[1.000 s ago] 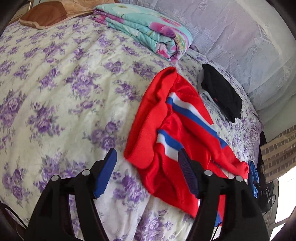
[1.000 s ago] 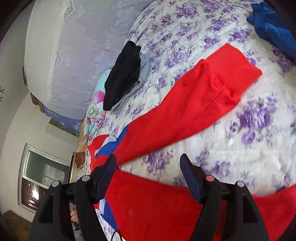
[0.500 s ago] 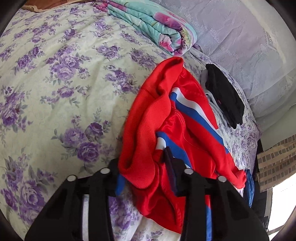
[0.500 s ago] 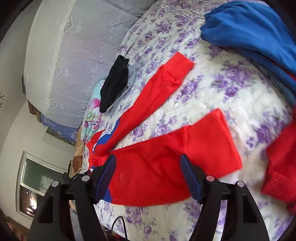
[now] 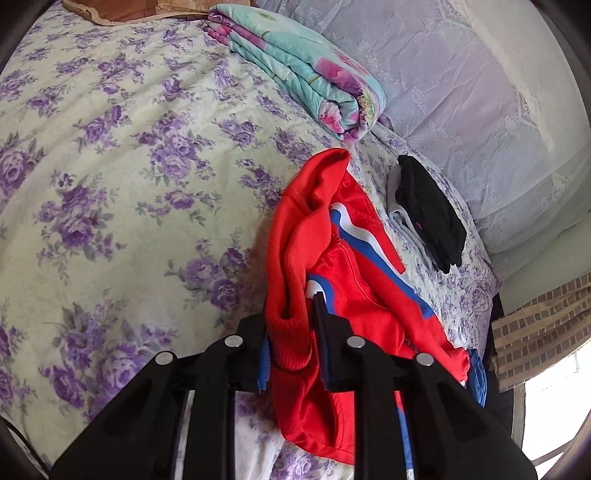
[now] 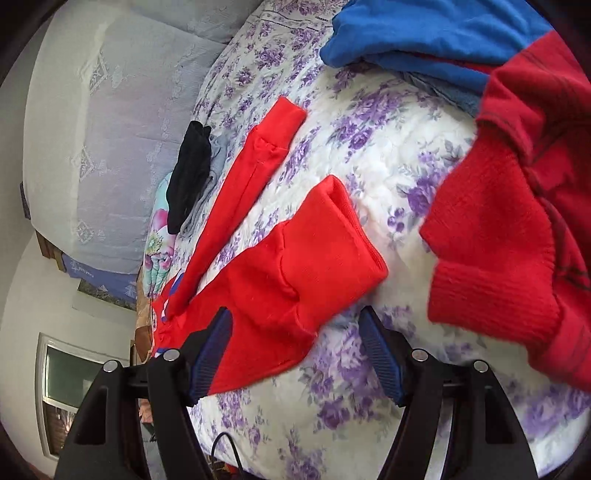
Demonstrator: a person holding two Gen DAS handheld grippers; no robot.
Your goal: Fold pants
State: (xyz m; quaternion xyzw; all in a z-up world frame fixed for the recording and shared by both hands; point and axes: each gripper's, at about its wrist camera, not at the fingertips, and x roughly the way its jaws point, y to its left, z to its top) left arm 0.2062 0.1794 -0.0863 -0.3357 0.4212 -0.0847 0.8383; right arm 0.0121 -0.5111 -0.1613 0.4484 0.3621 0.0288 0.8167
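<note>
Red pants with blue and white side stripes lie on a flowered bed. My left gripper is shut on the ribbed red waistband at its near end. In the right wrist view the two red legs stretch across the bed, with the near leg's cuff between the fingers of my right gripper. That gripper is open and just above the cloth. The far leg's cuff lies flat further away.
A folded teal flowered blanket and a black and grey folded garment lie near the lace-covered headboard. A red knit sweater and blue clothes lie to the right of my right gripper.
My left gripper moved in and closed on the waistband. My right gripper travelled along the legs to the near cuff and stayed open.
</note>
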